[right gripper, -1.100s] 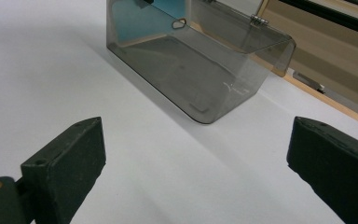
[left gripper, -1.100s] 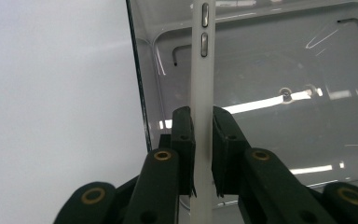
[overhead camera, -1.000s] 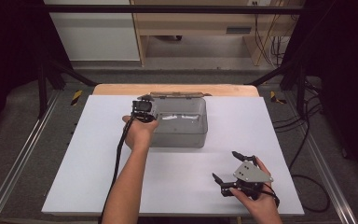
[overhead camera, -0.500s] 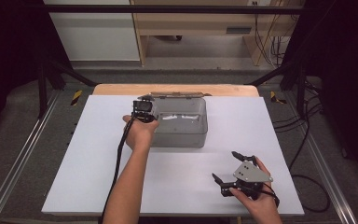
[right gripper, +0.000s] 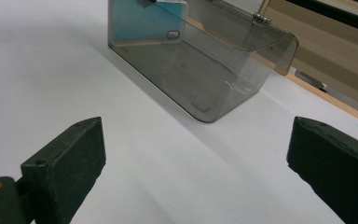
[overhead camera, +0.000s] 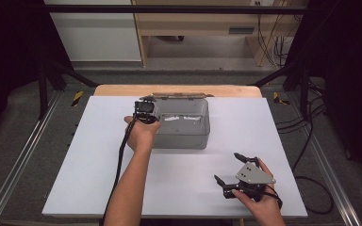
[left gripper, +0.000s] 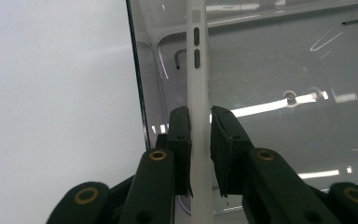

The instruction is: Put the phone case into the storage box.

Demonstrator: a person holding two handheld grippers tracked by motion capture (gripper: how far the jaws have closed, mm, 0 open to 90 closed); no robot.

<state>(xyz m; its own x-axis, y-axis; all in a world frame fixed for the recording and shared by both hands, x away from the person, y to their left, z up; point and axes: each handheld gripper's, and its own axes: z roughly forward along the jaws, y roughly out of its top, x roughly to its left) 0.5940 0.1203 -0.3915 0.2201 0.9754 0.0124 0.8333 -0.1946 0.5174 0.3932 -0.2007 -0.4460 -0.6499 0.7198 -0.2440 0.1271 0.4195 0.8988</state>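
Overhead light, even on white table (overhead camera: 122, 197); surround dark, black at far left and right. Soft short shadows under forearm and right gripper (overhead camera: 235, 172). High view slightly soft, grainy. Left gripper view: bright streak glare on clear box (left gripper: 270, 70), jaws near lens blurred. Right gripper view: jaws out of focus, box sharper.

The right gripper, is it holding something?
No, the right gripper has its jaws wide apart over the bare white table, and the clear box sits farther off.
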